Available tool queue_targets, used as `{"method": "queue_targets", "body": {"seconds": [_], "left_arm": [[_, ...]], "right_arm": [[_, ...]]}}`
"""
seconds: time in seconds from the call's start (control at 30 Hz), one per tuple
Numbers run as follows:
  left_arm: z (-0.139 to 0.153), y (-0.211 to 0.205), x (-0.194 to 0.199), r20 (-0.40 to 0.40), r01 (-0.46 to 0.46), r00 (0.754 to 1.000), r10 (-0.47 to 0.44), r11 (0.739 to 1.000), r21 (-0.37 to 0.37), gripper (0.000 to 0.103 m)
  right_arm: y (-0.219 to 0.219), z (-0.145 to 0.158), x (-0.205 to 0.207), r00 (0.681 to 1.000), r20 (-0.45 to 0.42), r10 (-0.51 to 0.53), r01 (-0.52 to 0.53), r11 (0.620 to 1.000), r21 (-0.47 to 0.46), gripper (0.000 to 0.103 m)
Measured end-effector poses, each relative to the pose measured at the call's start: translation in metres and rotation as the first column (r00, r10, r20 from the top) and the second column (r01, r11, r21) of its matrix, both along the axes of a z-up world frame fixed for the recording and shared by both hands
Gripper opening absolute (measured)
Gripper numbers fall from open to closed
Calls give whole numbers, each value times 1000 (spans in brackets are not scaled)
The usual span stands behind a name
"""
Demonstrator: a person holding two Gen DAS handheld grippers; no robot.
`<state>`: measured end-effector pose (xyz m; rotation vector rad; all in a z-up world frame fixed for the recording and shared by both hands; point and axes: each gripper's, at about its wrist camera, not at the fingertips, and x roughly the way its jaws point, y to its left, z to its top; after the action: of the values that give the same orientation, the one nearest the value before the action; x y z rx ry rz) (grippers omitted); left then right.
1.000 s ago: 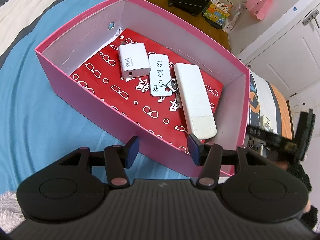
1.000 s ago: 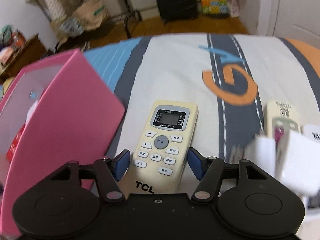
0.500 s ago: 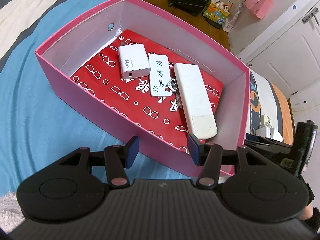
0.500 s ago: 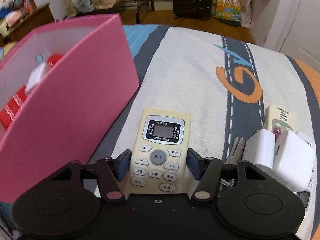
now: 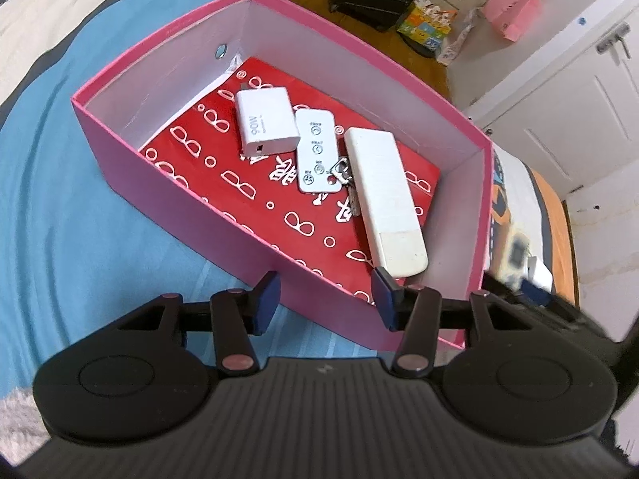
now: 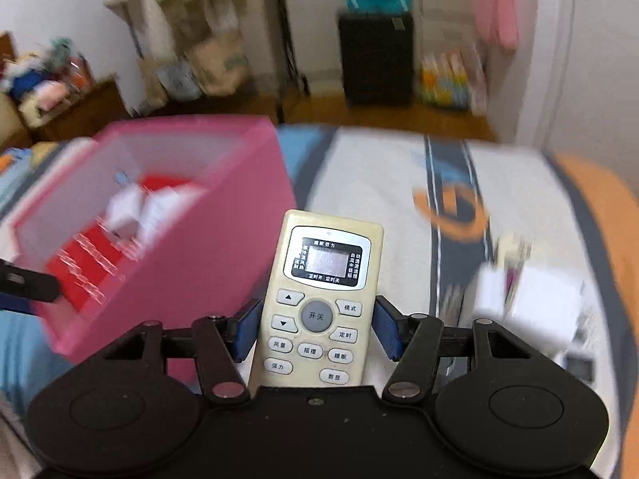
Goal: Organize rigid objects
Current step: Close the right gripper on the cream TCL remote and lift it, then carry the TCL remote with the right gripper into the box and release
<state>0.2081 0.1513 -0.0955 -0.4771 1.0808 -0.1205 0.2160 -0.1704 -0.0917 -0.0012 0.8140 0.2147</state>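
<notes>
Cream remote point(image 6: 319, 303) sits clamped in the right hand-held gripper point(image 6: 315, 329), beside the pink box point(image 6: 191, 263).

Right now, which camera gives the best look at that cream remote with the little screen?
The right wrist view: the cream remote sits sharp and centred between the right gripper fingers, buttons and screen readable. The left wrist view shows only a small blurred glimpse of it beyond the pink box.

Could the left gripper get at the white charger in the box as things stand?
Probably yes. The left gripper hovers empty over the near wall of the pink box, which has no lid, and the charger lies flat on the red liner with nothing on top.
</notes>
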Motion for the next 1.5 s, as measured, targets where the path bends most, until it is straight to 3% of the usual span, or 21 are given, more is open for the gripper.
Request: {"method": "queue_targets", "body": {"seconds": [0.17, 0.3, 0.4, 0.47, 0.67, 0.77, 0.83, 0.93, 1.13, 1.17, 1.2, 1.3, 1.37, 1.5], "left_arm": [[4, 10, -2, 25, 25, 999, -24, 999, -35, 42], [-1, 20, 2, 5, 2, 1000, -1, 997, -71, 43], [-5, 26, 5, -10, -26, 1000, 25, 997, -75, 44], [-7, 30, 5, -12, -35, 999, 34, 996, -87, 43], [-7, 35, 4, 11, -33, 999, 34, 996, -81, 41], [-6, 34, 4, 13, -37, 999, 39, 996, -76, 41], [-5, 31, 3, 22, -33, 999, 34, 998, -58, 41], [-7, 36, 5, 15, -36, 999, 38, 996, -87, 41], [-10, 40, 4, 14, -29, 999, 31, 994, -107, 41], [-10, 40, 5, 12, -30, 999, 31, 994, -110, 41], [-10, 40, 5, 11, -30, 999, 31, 993, -111, 41], [-9, 40, 6, 9, -31, 999, 32, 993, -111, 41], [-9, 40, 7, 10, -30, 999, 32, 993, -111, 42], [-9, 40, 7, 10, -30, 999, 31, 993, -111, 42]], "right_arm": [[13, 59, -22, 983, 182, 33, -35, 999, 5, 64], [52, 96, -19, 944, 237, 229, -224, 973, -47, 65], [90, 99, -10, 881, 188, 435, -429, 900, -72, 65], [111, 91, 7, 856, 123, 502, -496, 865, -79, 65], [152, 77, 68, 816, 7, 578, -571, 808, -144, 64], [165, 68, 77, 755, 15, 656, -626, 726, -284, 65], [171, 60, 92, 754, -63, 654, -645, 719, -258, 64], [177, 46, 112, 722, -133, 679, -691, 700, -180, 64], [193, 22, 124, 631, -221, 744, -768, 639, -40, 61], [198, 19, 123, 612, -233, 755, -781, 624, -28, 55], [200, 14, 121, 598, -241, 764, -791, 611, -23, 40], [209, 15, 118, 558, -267, 786, -817, 577, -10, 30], [212, 19, 118, 553, -271, 788, -819, 573, -5, 23], [211, 24, 121, 586, -256, 769, -785, 617, 59, 21]]}}
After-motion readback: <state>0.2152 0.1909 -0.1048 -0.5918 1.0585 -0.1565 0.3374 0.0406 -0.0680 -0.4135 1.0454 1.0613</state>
